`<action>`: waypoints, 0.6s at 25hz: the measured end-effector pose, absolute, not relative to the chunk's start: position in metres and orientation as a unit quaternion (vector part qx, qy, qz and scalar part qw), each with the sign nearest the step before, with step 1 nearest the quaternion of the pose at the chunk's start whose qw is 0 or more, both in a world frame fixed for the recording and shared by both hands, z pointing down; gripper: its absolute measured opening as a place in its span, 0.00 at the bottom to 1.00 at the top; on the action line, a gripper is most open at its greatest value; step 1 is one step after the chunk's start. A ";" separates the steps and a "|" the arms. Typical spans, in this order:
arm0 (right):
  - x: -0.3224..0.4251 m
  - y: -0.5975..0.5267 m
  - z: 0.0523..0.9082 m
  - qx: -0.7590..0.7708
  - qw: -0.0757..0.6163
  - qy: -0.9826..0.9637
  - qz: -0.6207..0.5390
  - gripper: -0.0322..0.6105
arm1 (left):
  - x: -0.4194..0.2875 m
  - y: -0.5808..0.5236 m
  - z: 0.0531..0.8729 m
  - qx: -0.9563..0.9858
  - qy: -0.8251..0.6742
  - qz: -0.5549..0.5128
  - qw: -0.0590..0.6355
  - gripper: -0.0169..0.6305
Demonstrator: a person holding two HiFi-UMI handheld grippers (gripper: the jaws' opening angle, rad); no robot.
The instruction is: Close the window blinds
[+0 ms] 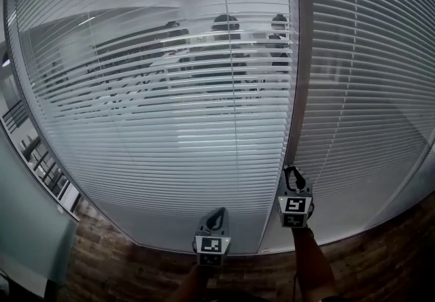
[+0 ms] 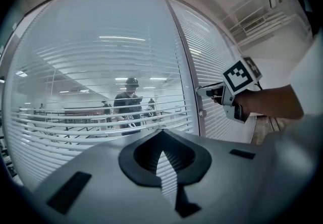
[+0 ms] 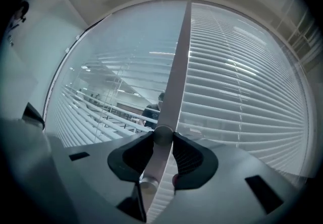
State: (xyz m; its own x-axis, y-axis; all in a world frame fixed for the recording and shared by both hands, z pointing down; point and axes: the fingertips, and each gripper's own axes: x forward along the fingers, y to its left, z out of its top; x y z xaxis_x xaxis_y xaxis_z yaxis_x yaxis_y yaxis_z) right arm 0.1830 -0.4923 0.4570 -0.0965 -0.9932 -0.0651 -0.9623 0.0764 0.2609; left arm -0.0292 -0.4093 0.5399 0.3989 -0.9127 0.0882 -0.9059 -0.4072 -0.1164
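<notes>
My right gripper (image 3: 162, 138) is clamped on the round knob (image 3: 162, 133) at lower centre, on the post (image 3: 177, 66) between the blinds (image 3: 237, 97); my left gripper (image 2: 161, 133) is pinched together, empty

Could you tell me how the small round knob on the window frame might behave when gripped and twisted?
The knob looks small, round and smooth, so the right gripper may slip on it. Mounted on the frame, it will probably turn in place, not lift off.

My left gripper (image 2: 162, 132) is keeping its dark jaws together, empty, facing white slatted window blinds (image 2: 75, 127). My right gripper (image 2: 200, 90) is pointing at the grey frame post (image 2: 184, 61).
</notes>
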 end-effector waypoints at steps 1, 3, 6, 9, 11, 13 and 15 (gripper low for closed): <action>0.182 -0.492 0.456 0.665 0.075 -0.731 -0.132 0.25 | -0.030 -0.409 0.541 -0.836 0.544 -0.068 0.022 0.02; 0.181 -0.491 0.456 0.658 0.105 -0.729 -0.157 0.25 | -0.031 -0.409 0.542 -0.836 0.544 -0.067 0.019 0.02; 0.180 -0.490 0.453 0.650 0.147 -0.723 -0.184 0.25 | -0.031 -0.409 0.544 -0.836 0.544 -0.065 0.018 0.02; 0.178 -0.490 0.456 0.634 0.200 -0.712 -0.227 0.25 | -0.032 -0.408 0.543 -0.836 0.545 -0.065 0.016 0.02; 0.176 -0.489 0.457 0.624 0.235 -0.700 -0.257 0.25 | -0.033 -0.407 0.542 -0.836 0.545 -0.068 0.018 0.02; 0.175 -0.489 0.458 0.612 0.274 -0.680 -0.295 0.25 | -0.033 -0.407 0.541 -0.838 0.542 -0.069 0.020 0.02; 0.175 -0.491 0.460 0.596 0.322 -0.654 -0.337 0.25 | -0.031 -0.407 0.542 -0.840 0.538 -0.066 0.020 0.02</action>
State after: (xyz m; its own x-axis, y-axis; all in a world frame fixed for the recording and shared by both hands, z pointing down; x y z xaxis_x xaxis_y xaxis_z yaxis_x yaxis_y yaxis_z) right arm 0.1752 -0.4908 0.4597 -0.0829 -0.9964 0.0192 -0.5631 0.0627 0.8240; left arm -0.0308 -0.4072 0.5415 0.4117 -0.9068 0.0904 -0.9016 -0.4197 -0.1044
